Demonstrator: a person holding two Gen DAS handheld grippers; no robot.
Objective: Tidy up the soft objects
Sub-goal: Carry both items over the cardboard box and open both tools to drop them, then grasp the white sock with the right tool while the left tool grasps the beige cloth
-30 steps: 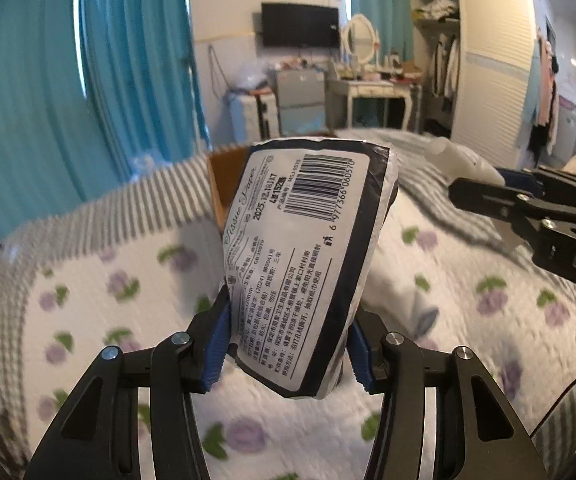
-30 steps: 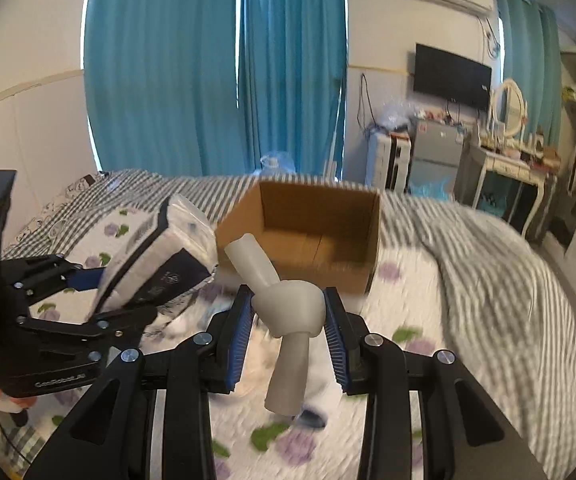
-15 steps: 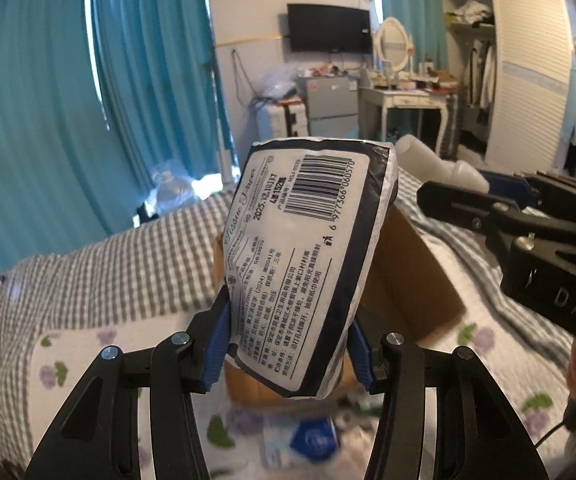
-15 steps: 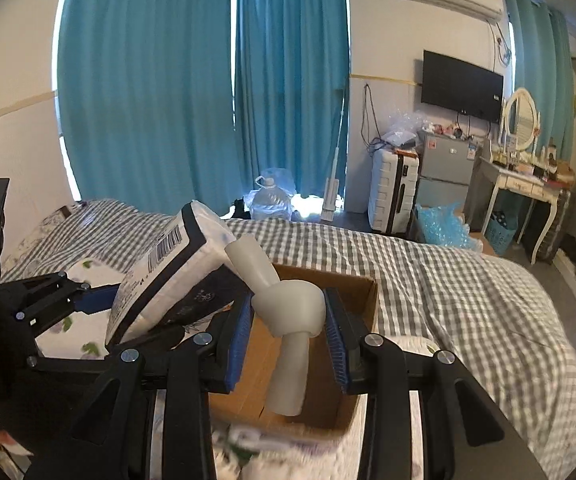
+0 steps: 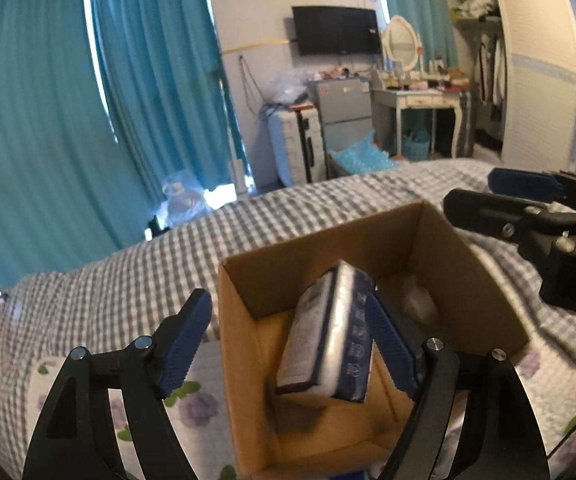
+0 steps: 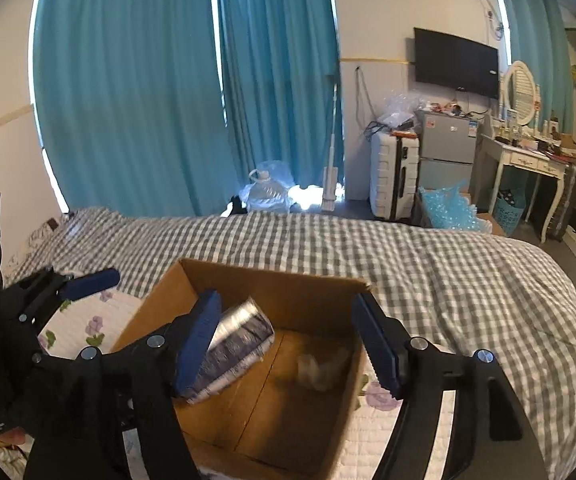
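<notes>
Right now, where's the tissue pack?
In both wrist views the tissue pack is inside the cardboard box on the bed, toward its left side, with the blurred white object on its right.

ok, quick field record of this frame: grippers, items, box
left hand-held gripper: open, jaws just opened, above the box
right hand-held gripper: open, jaws just opened, above the box
tissue pack: inside the box, tilted, clear of both pads
white knotted item: blurred, in the box beside the pack
cardboard box: open-topped, on the bed
bed: grey checked cover
</notes>
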